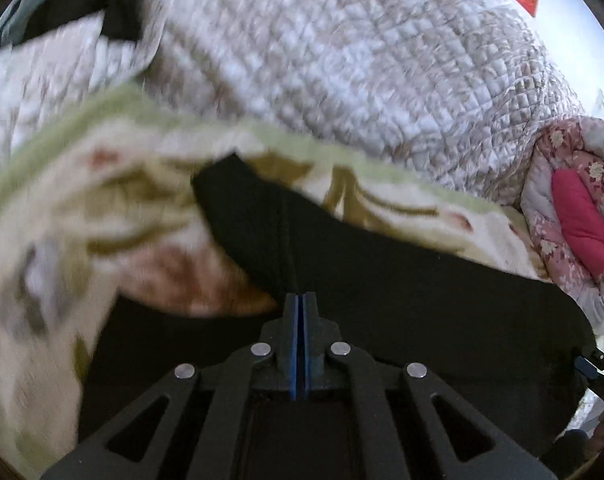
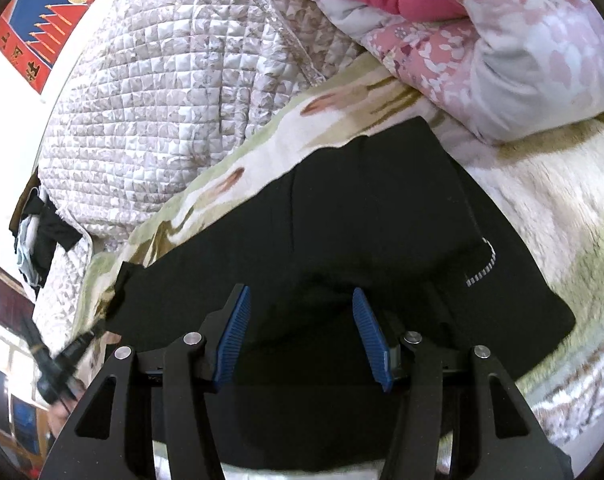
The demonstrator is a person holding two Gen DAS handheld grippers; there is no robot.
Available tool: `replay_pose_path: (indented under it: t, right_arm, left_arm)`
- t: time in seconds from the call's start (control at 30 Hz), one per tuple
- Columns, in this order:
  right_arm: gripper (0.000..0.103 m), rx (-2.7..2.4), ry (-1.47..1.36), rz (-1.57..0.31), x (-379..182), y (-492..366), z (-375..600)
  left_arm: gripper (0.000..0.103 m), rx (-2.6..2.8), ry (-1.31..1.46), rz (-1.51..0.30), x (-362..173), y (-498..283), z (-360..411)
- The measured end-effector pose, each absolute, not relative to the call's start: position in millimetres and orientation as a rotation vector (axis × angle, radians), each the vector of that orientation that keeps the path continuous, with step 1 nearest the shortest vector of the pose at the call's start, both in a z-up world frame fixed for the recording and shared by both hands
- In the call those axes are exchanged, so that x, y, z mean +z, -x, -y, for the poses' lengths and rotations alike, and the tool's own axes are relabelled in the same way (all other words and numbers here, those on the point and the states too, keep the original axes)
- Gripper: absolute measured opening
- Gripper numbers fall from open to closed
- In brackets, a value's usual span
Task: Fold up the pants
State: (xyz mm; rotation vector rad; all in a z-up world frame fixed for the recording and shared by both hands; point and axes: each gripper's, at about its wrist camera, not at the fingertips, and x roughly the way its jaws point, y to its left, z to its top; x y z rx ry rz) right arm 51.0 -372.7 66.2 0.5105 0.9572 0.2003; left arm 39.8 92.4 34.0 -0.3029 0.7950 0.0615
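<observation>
Black pants (image 1: 402, 280) lie on a cream floral blanket (image 1: 101, 200) on the bed. My left gripper (image 1: 299, 300) is shut, its blue pads pressed together over the pants; whether fabric is pinched between them is not clear. In the right wrist view the pants (image 2: 362, 208) lie folded into a broad slab, with a small white striped tag (image 2: 482, 272) on the right side. My right gripper (image 2: 302, 304) is open, its blue pads (image 2: 233, 340) spread wide just above the near edge of the pants. The other gripper (image 2: 61, 360) shows at the left edge.
A grey-white quilted cover (image 1: 362, 60) is heaped behind the blanket. A pink floral duvet with a magenta pillow (image 2: 442, 12) lies at the right. Dark clothes (image 2: 41, 232) sit at the far left. A red and blue poster (image 2: 49, 12) hangs on the wall.
</observation>
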Motion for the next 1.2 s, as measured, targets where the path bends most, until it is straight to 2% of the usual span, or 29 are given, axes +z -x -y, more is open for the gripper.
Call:
replay_pose_path:
  t: [0.1,0.13,0.17,0.23,0.3,0.33,0.37,0.43,0.53,0.6,0.63,0.7,0.73,0.77,0.97,1.0,1.03,1.07,1.2]
  right_arm:
    - [0.054,0.192,-0.502,-0.961,69.4,-44.1,374.2]
    - [0.054,0.184,-0.496,-0.964,69.8,-42.4,374.7]
    - [0.054,0.176,-0.493,-0.969,69.5,-40.7,376.0]
    - [0.054,0.166,-0.502,-0.978,68.0,-38.5,377.6]
    - [0.054,0.160,-0.504,-0.978,67.5,-36.7,377.5]
    - [0.054,0.162,-0.503,-0.976,67.3,-37.1,378.5]
    - [0.054,0.161,-0.506,-0.972,67.5,-36.6,377.9]
    - [0.054,0.160,-0.507,-0.964,67.7,-35.8,376.8]
    - [0.054,0.153,-0.514,-0.973,63.6,-37.4,377.0]
    - [0.054,0.132,-0.539,-0.969,60.2,-38.7,382.1]
    - [0.054,0.121,-0.554,-0.963,59.9,-39.5,383.9]
    - [0.054,0.096,-0.594,-0.949,57.1,-41.1,392.3]
    - [0.054,0.084,-0.608,-0.942,56.2,-42.9,395.3]
    - [0.054,0.077,-0.625,-0.934,54.4,-45.2,398.5]
    - [0.054,0.044,-0.743,-0.851,52.4,-58.6,417.6]
    - [0.044,0.030,-0.733,-0.837,55.8,-60.4,418.8]
    - [0.016,0.030,-0.725,-0.830,58.5,-61.5,419.1]
    - [0.011,0.031,-0.719,-0.829,61.4,-63.1,419.4]
    - [0.008,0.078,-0.693,-0.806,82.7,-66.0,418.0]
  left_arm:
    - [0.005,0.077,0.362,-0.793,28.8,-30.4,-100.1]
    - [0.009,0.087,0.372,-0.793,28.7,-29.8,-103.7]
    - [0.022,0.113,0.368,-0.798,27.4,-29.9,-106.4]
    - [0.038,0.127,0.364,-0.804,26.7,-33.2,-109.9]
    - [0.039,0.104,0.347,-0.803,31.5,-37.4,-106.8]
    - [0.042,0.092,0.320,-0.795,35.8,-39.4,-102.8]
    - [0.051,0.078,0.288,-0.782,40.5,-42.5,-97.3]
    - [0.058,0.062,0.208,-0.777,45.6,-53.0,-86.1]
    - [0.058,0.113,0.093,-0.828,35.4,-77.3,-73.9]
    - [0.052,0.144,0.084,-0.871,24.7,-90.0,-74.9]
    - [0.040,0.167,0.086,-0.887,19.8,-94.4,-77.1]
    - [0.031,0.175,0.122,-0.884,15.3,-96.9,-83.2]
    - [0.014,0.179,0.138,-0.870,16.1,-96.8,-85.8]
    - [0.006,0.191,0.142,-0.858,17.2,-96.1,-87.9]
    - [0.005,0.182,0.257,-0.777,32.4,-83.5,-112.0]
    - [0.005,0.178,0.265,-0.772,34.8,-83.1,-113.7]
    - [0.005,0.170,0.272,-0.766,36.9,-81.4,-115.9]
    - [0.004,0.161,0.282,-0.756,40.6,-78.6,-118.0]
    - [0.004,0.148,0.315,-0.709,58.7,-65.2,-122.3]
